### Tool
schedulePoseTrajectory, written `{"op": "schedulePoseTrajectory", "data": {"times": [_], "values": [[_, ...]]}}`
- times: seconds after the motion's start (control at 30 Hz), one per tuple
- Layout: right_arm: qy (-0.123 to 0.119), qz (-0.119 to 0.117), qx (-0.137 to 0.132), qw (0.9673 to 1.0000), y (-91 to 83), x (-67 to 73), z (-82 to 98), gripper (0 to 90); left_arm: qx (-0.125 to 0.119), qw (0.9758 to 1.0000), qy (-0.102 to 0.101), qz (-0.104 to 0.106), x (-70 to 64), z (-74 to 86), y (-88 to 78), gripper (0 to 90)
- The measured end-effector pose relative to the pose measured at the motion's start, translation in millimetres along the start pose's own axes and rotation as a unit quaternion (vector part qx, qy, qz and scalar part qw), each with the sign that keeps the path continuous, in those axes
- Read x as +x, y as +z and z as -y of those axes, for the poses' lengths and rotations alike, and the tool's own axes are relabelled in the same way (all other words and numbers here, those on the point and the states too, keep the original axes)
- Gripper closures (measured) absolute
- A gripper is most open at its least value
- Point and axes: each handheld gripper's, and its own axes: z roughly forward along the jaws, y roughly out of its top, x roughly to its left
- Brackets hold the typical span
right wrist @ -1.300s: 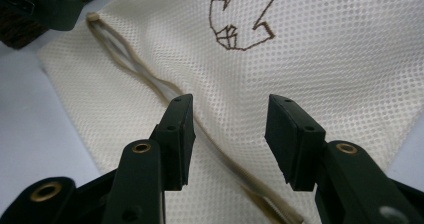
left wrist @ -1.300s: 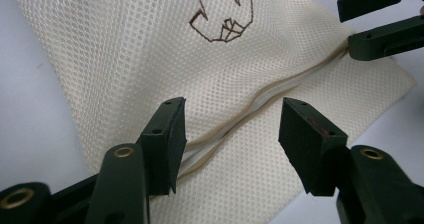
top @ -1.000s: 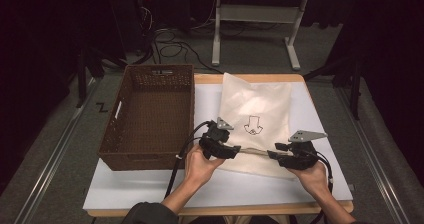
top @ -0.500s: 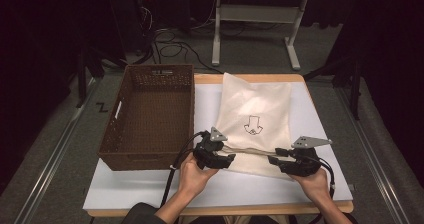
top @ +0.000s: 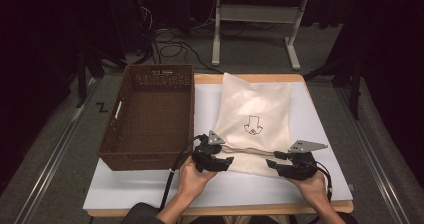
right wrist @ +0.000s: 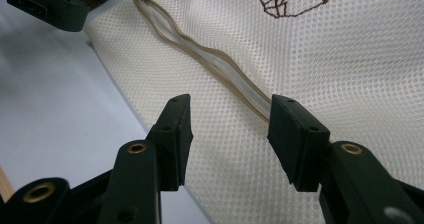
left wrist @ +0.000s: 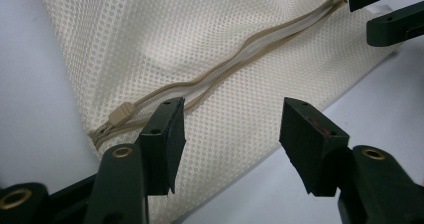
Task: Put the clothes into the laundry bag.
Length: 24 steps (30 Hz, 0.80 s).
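Both claws sit released at the bottom edge of the mesh bag (top: 255,124), lower middle of the frame: left gripper (top: 226,163) has dropped lower than before, right gripper (top: 272,165) unchanged. Bare table (top: 150,189) below gives room; basket (top: 147,116) crowds the left. Close-up shows the zipper pull (left wrist: 120,115).

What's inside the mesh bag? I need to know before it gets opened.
Nothing can be made out: the mesh bag lies flat on the table, its zipper shut. The weave hides any contents.
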Motion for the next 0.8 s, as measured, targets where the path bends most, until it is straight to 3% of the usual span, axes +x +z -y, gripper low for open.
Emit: {"op": "schedulePoseTrajectory", "data": {"times": [0.8], "values": [[0.002,0.004,0.019,0.9998,11.0,-4.1,15.8,52.2,0.009,0.9999,-0.011,-0.001,4.6,15.0,11.6,41.7]]}}
